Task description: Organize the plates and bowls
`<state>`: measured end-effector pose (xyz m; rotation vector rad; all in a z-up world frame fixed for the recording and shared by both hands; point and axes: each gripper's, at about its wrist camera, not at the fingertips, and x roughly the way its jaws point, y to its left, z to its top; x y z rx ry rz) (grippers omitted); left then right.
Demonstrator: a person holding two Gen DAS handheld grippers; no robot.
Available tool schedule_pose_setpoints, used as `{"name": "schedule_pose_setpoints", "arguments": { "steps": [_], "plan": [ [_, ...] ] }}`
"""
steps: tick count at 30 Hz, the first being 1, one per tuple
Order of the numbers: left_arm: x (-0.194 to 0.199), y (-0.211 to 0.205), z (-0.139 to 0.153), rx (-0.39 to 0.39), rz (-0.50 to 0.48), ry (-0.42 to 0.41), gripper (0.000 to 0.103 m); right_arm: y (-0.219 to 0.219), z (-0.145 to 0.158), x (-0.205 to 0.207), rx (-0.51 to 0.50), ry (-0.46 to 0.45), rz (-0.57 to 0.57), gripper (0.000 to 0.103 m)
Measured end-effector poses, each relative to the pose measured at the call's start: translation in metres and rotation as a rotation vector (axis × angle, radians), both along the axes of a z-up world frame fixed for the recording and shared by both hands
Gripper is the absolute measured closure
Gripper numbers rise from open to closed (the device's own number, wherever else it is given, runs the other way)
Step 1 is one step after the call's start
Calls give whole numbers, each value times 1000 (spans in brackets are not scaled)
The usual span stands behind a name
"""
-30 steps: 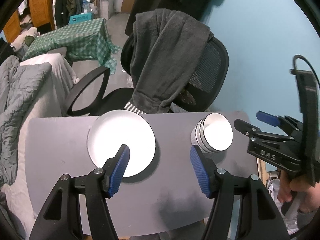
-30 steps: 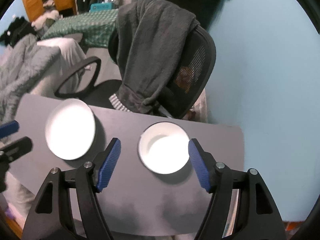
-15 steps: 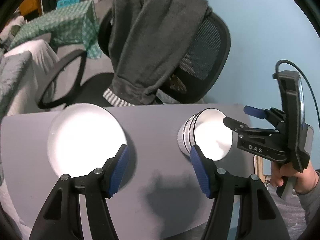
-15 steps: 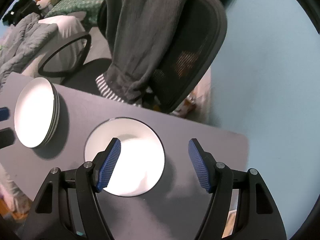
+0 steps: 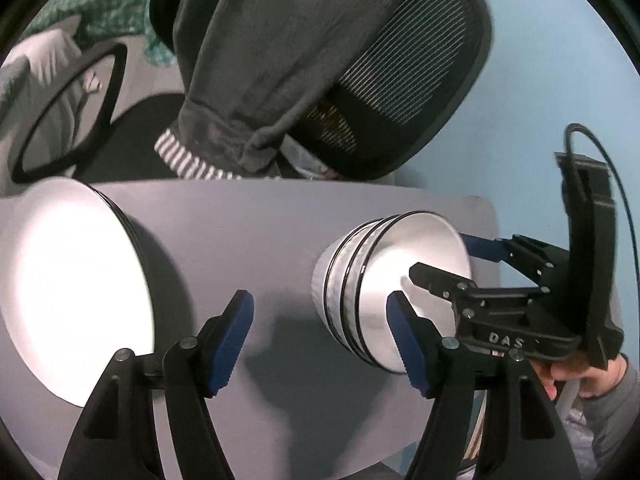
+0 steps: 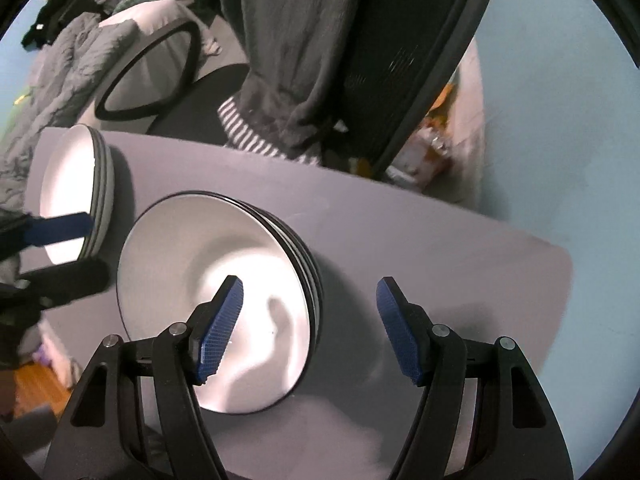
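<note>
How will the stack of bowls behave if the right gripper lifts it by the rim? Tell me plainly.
The stack of bowls looks glazed and smooth, so it may slip against the right gripper pads. Several nested bowls likely make it heavy for its size. Lifted by one rim, probably only the top bowl rises, and it could chip if dropped on the table.

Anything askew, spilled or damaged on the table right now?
Nothing stands out. The plate stack and bowl stack sit nested evenly on the grey table, with no chips or spills visible. Both grippers, left and right, are open and hold nothing.
</note>
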<state>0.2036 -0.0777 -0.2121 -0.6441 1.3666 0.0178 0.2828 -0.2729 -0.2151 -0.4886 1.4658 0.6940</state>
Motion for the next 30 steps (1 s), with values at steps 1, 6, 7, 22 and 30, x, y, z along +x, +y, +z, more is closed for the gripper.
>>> {"name": "schedule_pose_setpoints", "arguments": {
  "steps": [1, 6, 7, 22, 30],
  "plan": [
    [1, -1, -3, -11, 8, 10, 33, 0, -3, 1, -1, 9, 3, 34],
    [3, -6, -18, -16, 20, 44, 33, -3, -13, 2, 5, 45, 27, 34],
    [3, -8, -20, -14, 21, 49, 33, -4, -15, 3, 6, 51, 27, 34],
    [11, -18, -47, -30, 45, 115, 33, -5, -28, 16, 64, 189, 33, 70],
    [14, -17, -59, -129, 85, 137, 35, -3, -29, 16, 68, 220, 38, 74]
  ]
}}
